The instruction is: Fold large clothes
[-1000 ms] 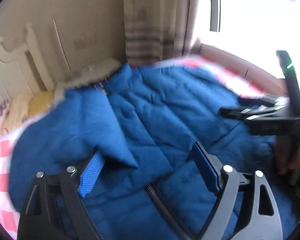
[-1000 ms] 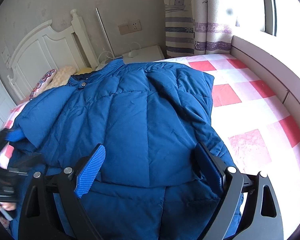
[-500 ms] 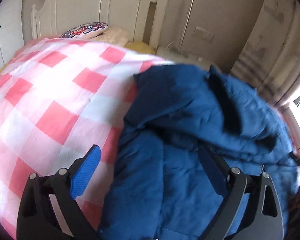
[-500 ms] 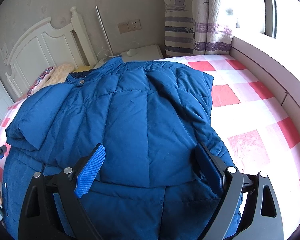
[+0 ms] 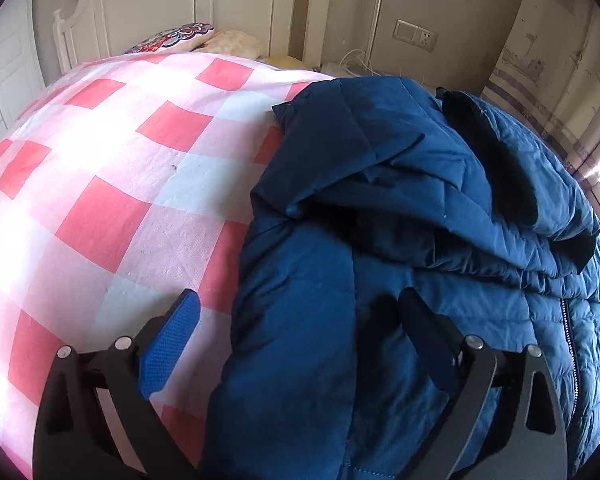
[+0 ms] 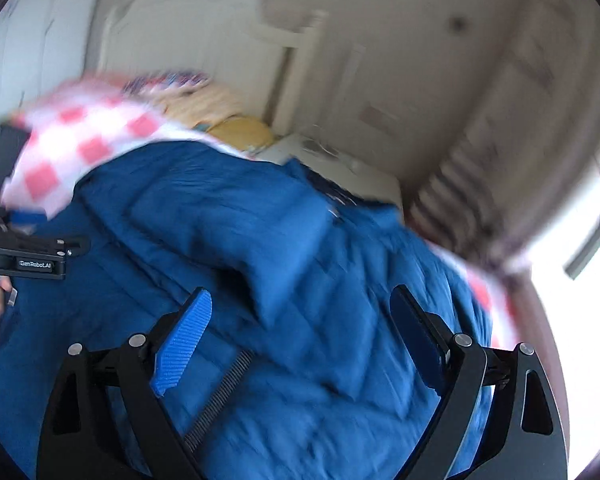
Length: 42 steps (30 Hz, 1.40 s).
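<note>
The left gripper (image 5: pixel 296 328) is opening its jaws wide above the left edge of the blue padded jacket (image 5: pixel 400 240), gripping nothing. The right gripper (image 6: pixel 300 328) is hanging wide open over the jacket, empty. The jacket is lying folded on the pink-checked bedcover (image 5: pixel 112 184).

Left gripper (image 5: pixel 298 316) above left edge of blue padded jacket (image 5: pixel 400 240), jaws opening wide, nothing pinched between them; left finger (image 5: pixel 168 352) over pink-and-white checked bedsheet (image 5: pixel 120 184), right finger (image 5: pixel 432 340) over jacket. Jacket folded on right half of bed, zipper (image 5: pixel 570 344) at far right. White headboard (image 5: pixel 180 4), patterned pillow (image 5: pixel 172 36), wall socket (image 5: pixel 416 36) and striped curtain (image 5: pixel 548 92) behind
</note>
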Motion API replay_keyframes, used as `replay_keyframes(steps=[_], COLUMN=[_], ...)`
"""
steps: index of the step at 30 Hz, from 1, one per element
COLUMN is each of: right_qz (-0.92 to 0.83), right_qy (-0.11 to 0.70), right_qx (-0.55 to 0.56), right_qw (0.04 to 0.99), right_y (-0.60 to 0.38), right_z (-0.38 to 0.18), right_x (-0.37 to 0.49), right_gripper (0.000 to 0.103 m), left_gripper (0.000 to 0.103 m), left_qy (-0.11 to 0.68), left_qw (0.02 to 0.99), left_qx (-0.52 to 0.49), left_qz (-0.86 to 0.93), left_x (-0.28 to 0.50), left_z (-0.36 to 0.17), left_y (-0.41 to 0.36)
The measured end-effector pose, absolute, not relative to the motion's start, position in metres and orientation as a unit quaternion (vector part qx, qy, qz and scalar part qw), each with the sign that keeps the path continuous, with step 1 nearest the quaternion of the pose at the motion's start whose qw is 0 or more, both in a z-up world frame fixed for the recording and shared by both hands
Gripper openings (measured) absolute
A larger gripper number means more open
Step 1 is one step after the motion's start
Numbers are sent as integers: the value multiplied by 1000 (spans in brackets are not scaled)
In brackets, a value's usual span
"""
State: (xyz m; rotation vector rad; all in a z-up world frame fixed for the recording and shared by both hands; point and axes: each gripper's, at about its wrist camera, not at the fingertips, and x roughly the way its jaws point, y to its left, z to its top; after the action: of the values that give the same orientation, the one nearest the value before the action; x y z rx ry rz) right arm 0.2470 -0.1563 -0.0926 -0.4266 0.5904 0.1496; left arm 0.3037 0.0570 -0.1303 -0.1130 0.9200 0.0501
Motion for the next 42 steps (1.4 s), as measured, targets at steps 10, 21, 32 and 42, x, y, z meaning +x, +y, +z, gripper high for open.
replay_keyframes(steps=[10, 21, 32, 42], right_qz=[76, 99, 76, 32], right_qy=[316, 276, 331, 373], right_qx=[-306, 288, 326, 351], right_qw=[895, 912, 882, 858], right_y=[-88, -352, -384, -391], right_z=[-128, -86, -137, -144], right_x=[307, 265, 261, 251], right_gripper=[56, 29, 26, 30], left_gripper=[100, 100, 100, 100], left_qy=[444, 445, 445, 340], left_qw=[894, 894, 894, 940], left_qx=[-54, -50, -50, -42], left_qz=[19, 19, 19, 0], left_x=[303, 305, 305, 271], left_z=[-128, -128, -127, -73], left_y=[56, 56, 56, 56])
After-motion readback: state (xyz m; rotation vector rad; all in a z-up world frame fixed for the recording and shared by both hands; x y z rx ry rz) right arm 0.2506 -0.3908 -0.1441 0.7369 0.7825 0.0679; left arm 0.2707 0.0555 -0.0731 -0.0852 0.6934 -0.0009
